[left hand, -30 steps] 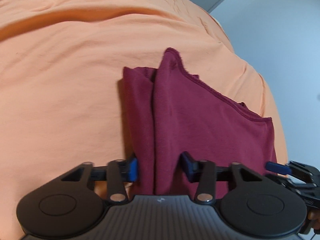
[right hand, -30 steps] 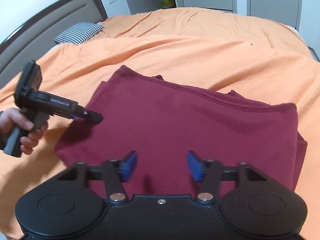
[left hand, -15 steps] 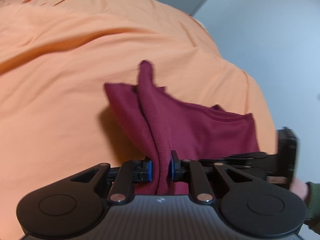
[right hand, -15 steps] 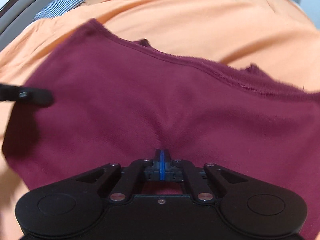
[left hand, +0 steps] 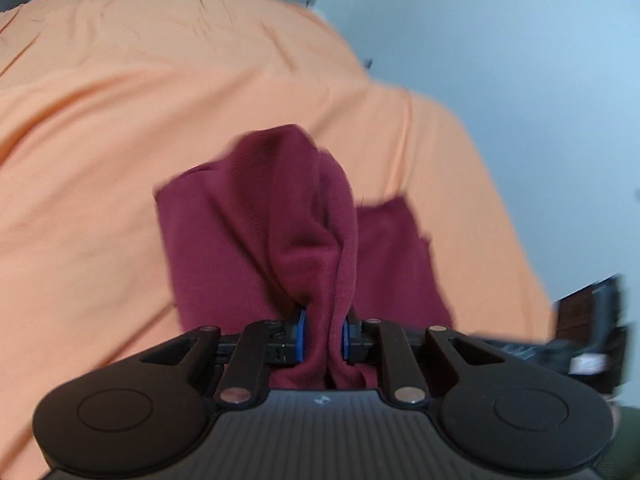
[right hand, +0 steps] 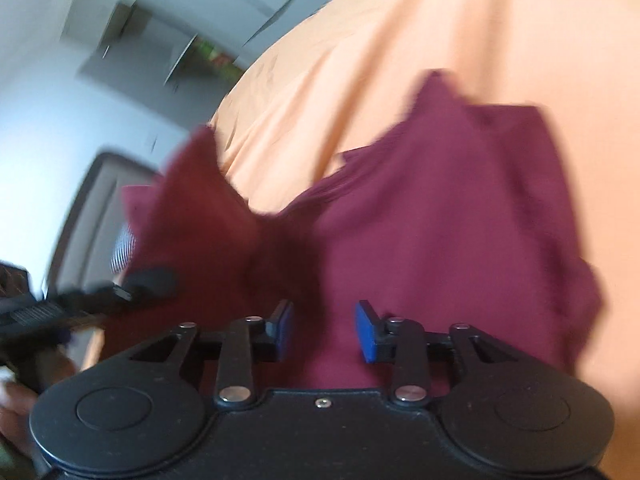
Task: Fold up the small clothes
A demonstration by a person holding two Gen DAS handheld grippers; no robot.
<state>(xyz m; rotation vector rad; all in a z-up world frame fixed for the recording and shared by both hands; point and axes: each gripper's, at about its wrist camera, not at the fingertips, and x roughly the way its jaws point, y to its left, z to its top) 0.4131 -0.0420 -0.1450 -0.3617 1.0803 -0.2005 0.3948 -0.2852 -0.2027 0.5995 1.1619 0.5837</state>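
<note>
A maroon garment (left hand: 240,240) lies on the orange bedsheet (left hand: 100,140). My left gripper (left hand: 323,334) is shut on a bunched fold of the cloth and holds it raised above the flat part. In the right wrist view the same garment (right hand: 440,220) spreads below my right gripper (right hand: 324,330). That gripper's jaws are opening, and its blue pads (right hand: 366,332) stand apart and press on nothing, with cloth showing behind the gap. The left gripper (right hand: 148,280) comes in from the left with the lifted flap (right hand: 192,208). The right gripper's body (left hand: 592,332) shows blurred at the left view's right edge.
The bed's edge curves away on the right with a pale wall (left hand: 520,60) beyond. A dark headboard (right hand: 92,208) and a checked pillow (right hand: 122,248) are at the left of the right wrist view. A hand (right hand: 16,408) holds the left gripper's handle.
The left gripper closed on the garment's edge, lifted it and carried the fold across. The right gripper shut on the cloth, then opened again, and its view rolled.
</note>
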